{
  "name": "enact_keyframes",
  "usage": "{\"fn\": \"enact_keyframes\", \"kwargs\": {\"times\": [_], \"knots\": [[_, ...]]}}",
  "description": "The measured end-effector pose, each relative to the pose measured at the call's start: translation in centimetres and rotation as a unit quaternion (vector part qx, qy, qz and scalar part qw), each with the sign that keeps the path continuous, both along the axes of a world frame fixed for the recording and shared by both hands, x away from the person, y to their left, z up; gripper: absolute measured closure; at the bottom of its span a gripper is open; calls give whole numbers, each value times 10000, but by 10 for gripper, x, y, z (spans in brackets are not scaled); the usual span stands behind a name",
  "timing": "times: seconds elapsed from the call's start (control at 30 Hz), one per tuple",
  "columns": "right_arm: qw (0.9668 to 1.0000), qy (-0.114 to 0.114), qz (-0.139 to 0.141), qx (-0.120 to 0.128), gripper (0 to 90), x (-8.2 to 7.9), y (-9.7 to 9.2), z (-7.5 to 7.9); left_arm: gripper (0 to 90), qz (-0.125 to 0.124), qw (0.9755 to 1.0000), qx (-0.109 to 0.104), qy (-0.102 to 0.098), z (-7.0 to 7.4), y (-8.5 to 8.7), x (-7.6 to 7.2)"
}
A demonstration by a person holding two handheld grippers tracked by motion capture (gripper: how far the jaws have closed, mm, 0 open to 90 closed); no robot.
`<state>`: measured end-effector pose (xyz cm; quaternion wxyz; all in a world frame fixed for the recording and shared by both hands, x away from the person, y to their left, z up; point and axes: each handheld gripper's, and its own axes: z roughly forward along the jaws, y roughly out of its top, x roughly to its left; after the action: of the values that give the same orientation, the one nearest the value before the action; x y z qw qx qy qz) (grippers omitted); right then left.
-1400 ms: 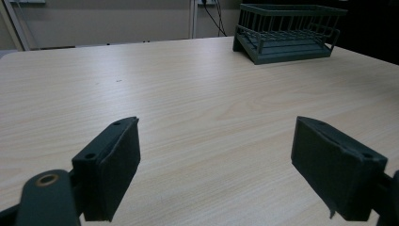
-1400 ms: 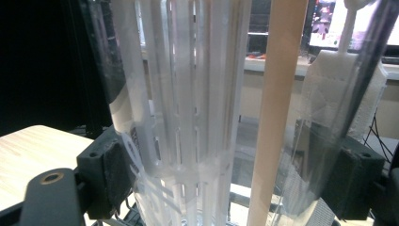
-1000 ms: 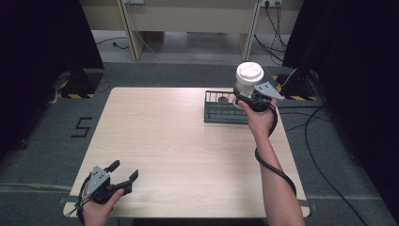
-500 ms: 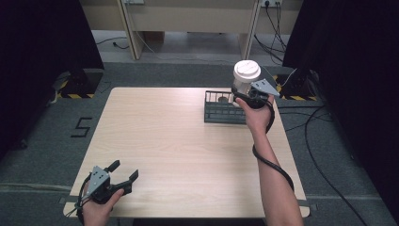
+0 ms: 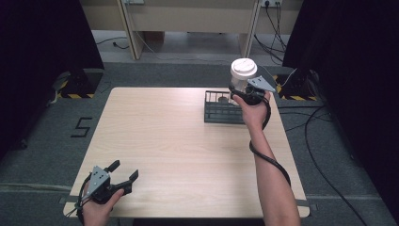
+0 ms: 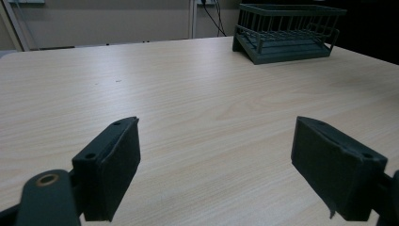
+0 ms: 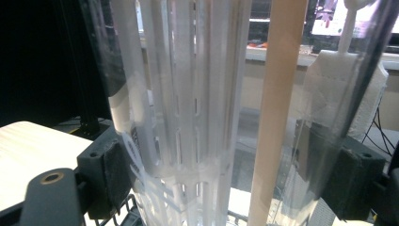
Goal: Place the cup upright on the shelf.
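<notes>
The room had a grey floor with cables on it and dark curtains at both sides, and in the middle stood a light wooden table (image 5: 188, 150). At the far right part of the table there was a dark wire rack (image 5: 220, 109), which in the left gripper view appeared at the far end of the table (image 6: 287, 33). The right gripper (image 5: 241, 90) was held above the rack, and its jaws were clamped on a clear plastic cup (image 5: 243, 75) with a white lid (image 5: 243, 67). The cup was upright and was lifted in the air over the right part of the rack, not touching the rack or the table. In the right gripper view the cup (image 7: 188, 117) stood between the two black jaws, and through its clear wall a beige stick (image 7: 275, 117) and some white plastic pieces (image 7: 188, 70) were seen inside; what the pieces were exactly could not be told. The left gripper (image 5: 123, 175) rested at the near left corner of the table, well apart from the rack. Its jaws were wide apart with nothing between them, and in the left gripper view only the bare wood lay between its pads (image 6: 115, 169).
</notes>
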<state>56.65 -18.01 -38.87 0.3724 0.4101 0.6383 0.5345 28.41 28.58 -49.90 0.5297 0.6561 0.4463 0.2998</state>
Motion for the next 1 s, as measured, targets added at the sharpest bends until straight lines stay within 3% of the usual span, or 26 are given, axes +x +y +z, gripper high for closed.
{"fn": "enact_keyframes", "kwargs": {"times": [0.6, 1.0], "knots": [[9998, 180, -73, 52, 182, 14, 7, -9, 157, -12, 10000, 3, 1, 0, 0, 0], [9992, 374, -111, 45, 182, 18, 11, -28, 157, -31, 10000, 1, -4, 0, -1, 0]]}}
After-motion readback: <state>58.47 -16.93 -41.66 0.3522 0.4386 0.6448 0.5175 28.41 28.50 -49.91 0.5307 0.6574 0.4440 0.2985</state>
